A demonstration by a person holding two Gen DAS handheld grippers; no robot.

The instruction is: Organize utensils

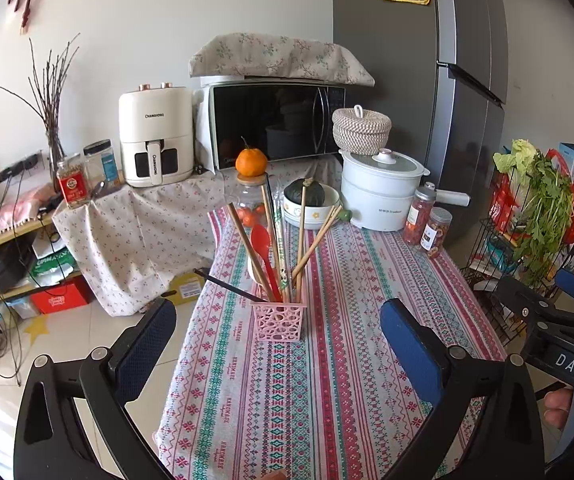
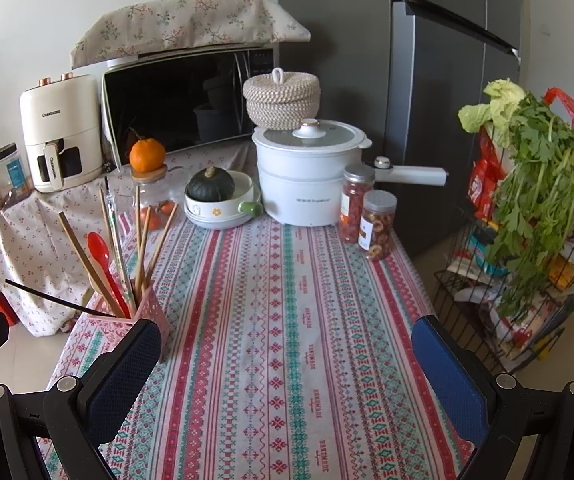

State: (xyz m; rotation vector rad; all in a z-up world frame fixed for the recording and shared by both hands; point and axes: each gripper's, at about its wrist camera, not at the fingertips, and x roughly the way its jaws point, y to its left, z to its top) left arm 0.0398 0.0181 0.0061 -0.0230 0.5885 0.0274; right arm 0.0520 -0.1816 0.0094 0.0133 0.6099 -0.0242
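Note:
A pink perforated utensil holder stands on the patterned tablecloth. In it stand several wooden chopsticks, a red plastic spoon and a black chopstick that leans out to the left. My left gripper hangs open above the near table, the holder between its blue pads and a little farther away. My right gripper is open too, with nothing held; the holder sits just behind its left finger.
At the table's far end stand a white electric pot, a bowl with a green squash, two snack jars and a jar topped by an orange. A wire rack with greens stands to the right.

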